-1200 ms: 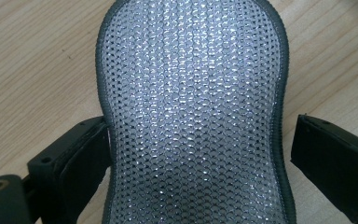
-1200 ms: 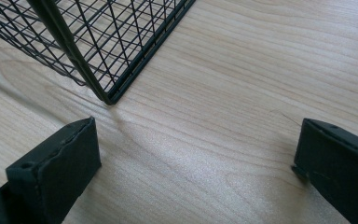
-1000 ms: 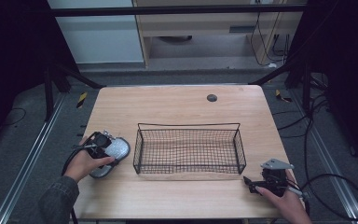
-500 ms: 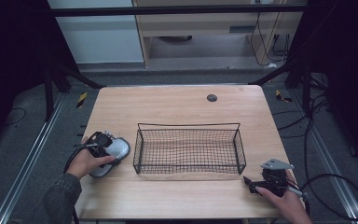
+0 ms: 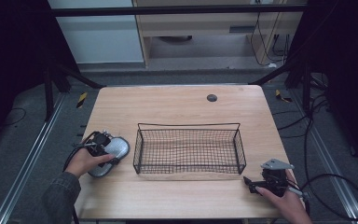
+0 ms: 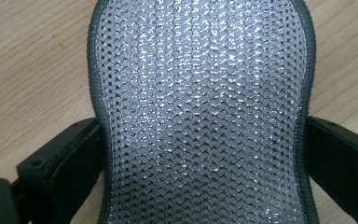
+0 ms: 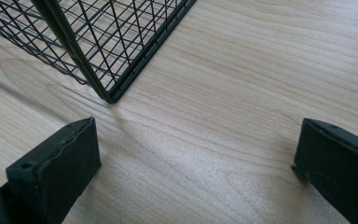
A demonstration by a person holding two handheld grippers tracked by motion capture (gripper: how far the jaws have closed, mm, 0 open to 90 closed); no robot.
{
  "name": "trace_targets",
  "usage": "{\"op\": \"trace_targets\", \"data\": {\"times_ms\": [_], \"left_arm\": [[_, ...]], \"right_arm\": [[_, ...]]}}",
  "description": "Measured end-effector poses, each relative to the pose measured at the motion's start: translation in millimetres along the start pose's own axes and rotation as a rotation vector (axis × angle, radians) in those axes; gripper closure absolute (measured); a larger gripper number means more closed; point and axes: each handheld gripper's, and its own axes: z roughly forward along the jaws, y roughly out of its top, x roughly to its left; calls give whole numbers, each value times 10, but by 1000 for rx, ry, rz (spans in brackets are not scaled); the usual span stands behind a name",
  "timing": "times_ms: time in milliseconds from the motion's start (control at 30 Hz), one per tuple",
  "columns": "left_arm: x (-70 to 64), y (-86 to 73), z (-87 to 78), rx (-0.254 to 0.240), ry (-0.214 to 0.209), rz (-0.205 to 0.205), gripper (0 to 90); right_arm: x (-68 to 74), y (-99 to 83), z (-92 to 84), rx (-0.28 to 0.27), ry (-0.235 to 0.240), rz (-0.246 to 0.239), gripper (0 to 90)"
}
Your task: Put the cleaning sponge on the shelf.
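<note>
Silver mesh insole flat on the wooden table, just left of the black wire basket. Left gripper straddling it at the narrow waist, jaws touching both bound edges, pinching it. Probably light, floppy, thin (woven mesh top, stitched rim), so likely to droop at both ends once lifted. Waist grip looks sensible: narrowest part, edge binding gives some bite. Mesh face possibly slick, so worth squeezing the rim rather than the face. Right gripper spread wide over bare wood near the basket's near corner, holding nothing.
</note>
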Motion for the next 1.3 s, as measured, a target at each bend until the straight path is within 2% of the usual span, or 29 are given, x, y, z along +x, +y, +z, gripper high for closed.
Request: {"op": "trace_targets", "data": {"times_ms": [167, 300, 433, 567, 633, 700, 767, 867, 1000, 1200, 1300], "left_arm": [[-17, -33, -42, 5, -8, 26, 11], [-29, -47, -18, 33, -11, 32, 9], [-28, -33, -39, 6, -6, 23, 13], [-44, -36, -85, -14, -11, 62, 14], [-57, -38, -103, -25, -16, 65, 14], [-71, -42, -101, -15, -19, 76, 14], [-76, -47, -76, 4, -17, 81, 14], [-75, -53, -32, 21, -27, 78, 22], [-76, -46, -33, 15, -22, 67, 40], [-117, -45, -77, 16, -2, 100, 74], [-151, -30, -134, 2, -7, 108, 82]], "right_arm": [[0, 0, 0, 0, 0, -1, 5], [-1, 0, 0, 0, 0, -1, 5], [5, 2, -6, 3, 6, 12, 5], [-1, -1, -1, 0, 0, -1, 5], [3, 1, -5, 2, 5, 8, 5], [-4, -2, 2, -2, -3, -7, 4], [5, 2, -7, 3, 6, 11, 5], [4, 0, -6, 2, 3, 7, 5], [3, -1, -5, 2, 4, 5, 5], [3, -1, -5, 1, 4, 5, 5], [2, -1, -5, 2, 4, 5, 5]]}}
